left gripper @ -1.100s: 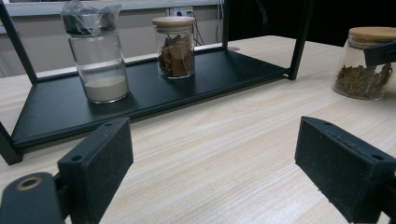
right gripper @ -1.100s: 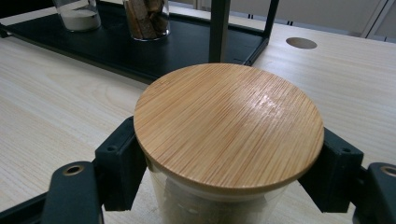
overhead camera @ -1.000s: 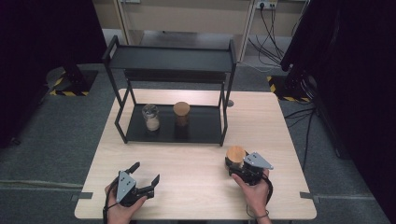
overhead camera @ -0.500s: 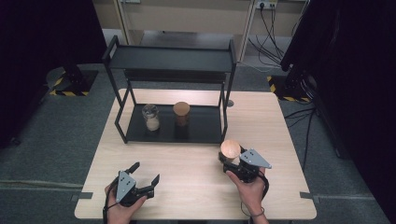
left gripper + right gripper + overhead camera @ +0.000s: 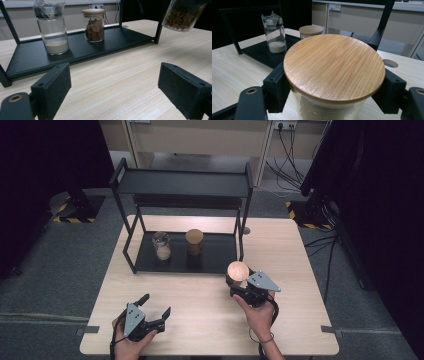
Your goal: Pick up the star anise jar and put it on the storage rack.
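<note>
At the near edge of the table (image 5: 200, 320), the left gripper (image 5: 150, 312) rests low in the person's left hand (image 5: 131, 346) with its jaws spread wide and nothing between them — bare wood shows in the gap in the left gripper view. Toward the right, a little farther in, the right gripper (image 5: 240, 287) clamps a glass jar with a bamboo lid (image 5: 334, 67), its black pads pressed against the glass on both sides just under the lid. That jar hangs clear of the tabletop and slightly tilted in the left gripper view, dark star-shaped spice visible through its wall. Beyond both grippers stands a black two-tier rack (image 5: 182, 182) — its lower tray sits on the table. On that tray, side by side and apart, stand a jar with a plastic-wrapped top (image 5: 161, 245) holding pale powder at the bottom, and a jar of brown bark pieces (image 5: 194, 242) with a wooden lid.
</note>
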